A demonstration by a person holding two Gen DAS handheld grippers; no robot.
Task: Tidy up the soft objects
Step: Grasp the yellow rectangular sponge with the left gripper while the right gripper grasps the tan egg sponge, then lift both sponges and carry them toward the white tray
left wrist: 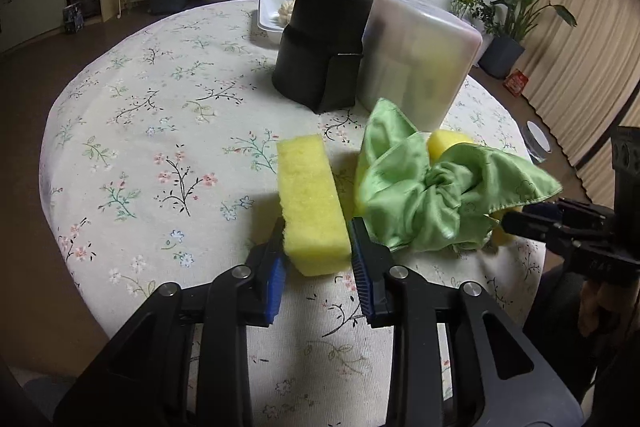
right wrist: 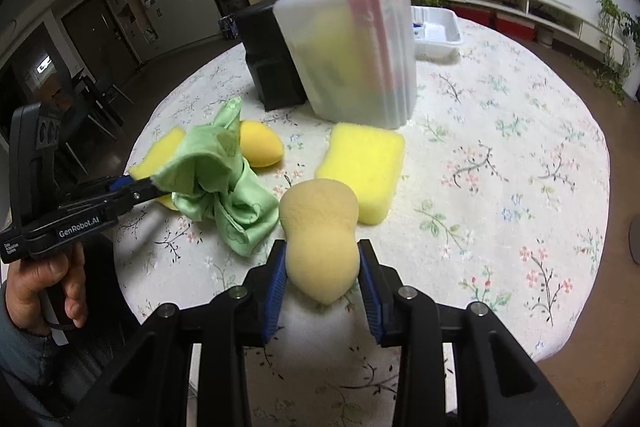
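Plainly, both grippers have a grip on something soft above the near edge of the round table (left wrist: 120,99), which wears a floral cloth. The left gripper (left wrist: 318,247) clamps a rectangular yellow sponge (left wrist: 310,203) by its near end, the blue pads pressed against both long sides and the left side dented in; the sponge tilts up and away toward the table's middle. The right gripper (right wrist: 323,273) squeezes a tan peanut-shaped sponge (right wrist: 320,239) at its waist, the lower lobe bulging below the pads. A crumpled green cloth (left wrist: 432,195) lies just beside the held yellow sponge, toward the near edge, and the sponge's far end touches it in the right wrist view. A yellow egg-shaped sponge (right wrist: 258,147) sits behind the cloth, and a second flat yellow sponge (right wrist: 362,171) rests on the table in front of a frosted translucent bin (right wrist: 356,51). A black container (left wrist: 316,43) stands against that bin near the table's middle, and a white tray (right wrist: 438,31) sits toward the far edge.
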